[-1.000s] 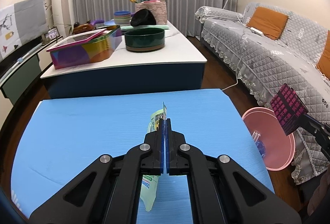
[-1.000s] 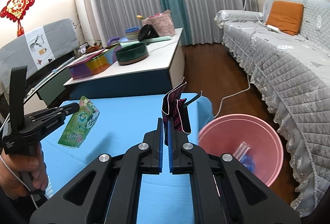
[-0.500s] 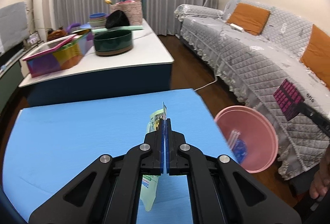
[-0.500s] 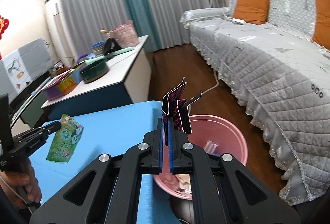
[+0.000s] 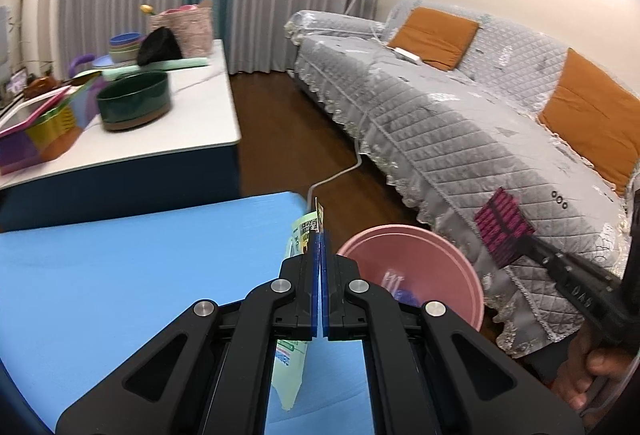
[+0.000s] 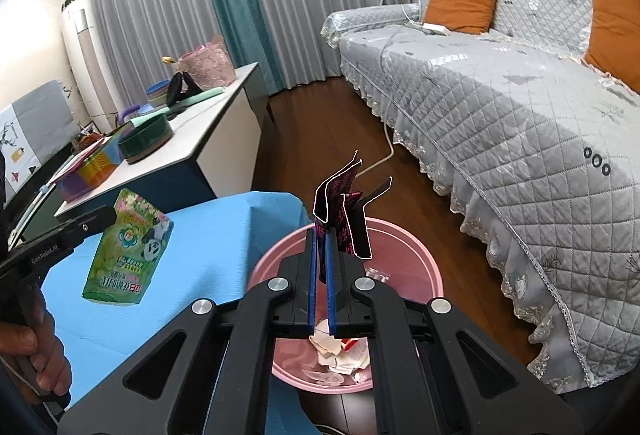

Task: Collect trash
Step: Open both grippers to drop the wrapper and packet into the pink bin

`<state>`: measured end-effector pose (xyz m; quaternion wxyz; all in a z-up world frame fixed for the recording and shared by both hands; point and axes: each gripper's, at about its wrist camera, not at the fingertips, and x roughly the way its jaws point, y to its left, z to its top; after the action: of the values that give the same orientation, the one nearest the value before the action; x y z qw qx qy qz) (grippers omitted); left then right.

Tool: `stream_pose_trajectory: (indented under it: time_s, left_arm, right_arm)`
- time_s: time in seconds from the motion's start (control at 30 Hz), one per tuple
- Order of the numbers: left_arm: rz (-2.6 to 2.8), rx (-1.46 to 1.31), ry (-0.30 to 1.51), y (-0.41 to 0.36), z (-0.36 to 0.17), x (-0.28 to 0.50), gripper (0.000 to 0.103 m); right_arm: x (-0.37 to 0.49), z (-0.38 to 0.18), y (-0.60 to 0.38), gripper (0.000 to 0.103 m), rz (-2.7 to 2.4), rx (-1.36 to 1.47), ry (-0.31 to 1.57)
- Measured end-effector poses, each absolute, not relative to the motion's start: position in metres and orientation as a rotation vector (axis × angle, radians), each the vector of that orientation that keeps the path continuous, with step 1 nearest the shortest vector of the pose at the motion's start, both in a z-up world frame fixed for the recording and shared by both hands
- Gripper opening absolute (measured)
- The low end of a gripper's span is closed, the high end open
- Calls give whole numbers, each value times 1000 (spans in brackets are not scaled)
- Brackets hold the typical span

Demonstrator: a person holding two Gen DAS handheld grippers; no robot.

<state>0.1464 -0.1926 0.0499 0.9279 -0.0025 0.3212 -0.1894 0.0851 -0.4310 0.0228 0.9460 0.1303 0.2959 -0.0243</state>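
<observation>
**Kid:** What are you holding?

**Me:** Two bits of trash. My left gripper (image 5: pixel 321 235) is pinching a green snack pouch (image 6: pixel 127 251), jaws squeezed tight on its top edge. My right gripper (image 6: pixel 321 235) is pinching a black and pink wrapper (image 6: pixel 343 219), and those jaws are squeezed on it too.

**Kid:** Where is the bin?

**Me:** The pink trash bin (image 6: pixel 420 259) sits on the wood floor, between the blue table (image 6: pixel 200 247) and the gray sofa (image 6: pixel 520 123). My right gripper is straight above it, so the wrapper hangs over the open top.

**Kid:** What can one camera see that the other can't?

**Me:** The right camera looks down into the bin and shows crumpled white paper (image 6: pixel 336 351) at the bottom. It also shows the front of the pouch, with a panda on it. The left camera only sees the pouch edge-on, over the corner of the table, just beside the bin (image 5: pixel 440 255). But it shows the flat pink face of the wrapper (image 5: pixel 502 231), out by the sofa (image 5: pixel 460 123).
</observation>
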Motion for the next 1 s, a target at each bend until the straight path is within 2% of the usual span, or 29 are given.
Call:
stream_pose_trajectory:
  time_s: [0.4,0.8,0.87,0.9,1.0]
  left_arm:
    - [-525,1,683,-258,39,158,1]
    - [-648,-31,791,-287,16,183,1]
    - [-665,-32,817,-291,10,188,2]
    - [-666,-32,829,-292,7,190,6]
    - [-650,-38,835,-290,4,191,23]
  right_arm:
    - [104,2,-445,4,-56,304,647]
    - [113,-9,-444,5,-53,306,684]
    - [115,-12,-445,8,-63,312,697]
    - [116,-14,-446,11,-74,314,709]
    - [117,-16,-448,32,-85,327,715]
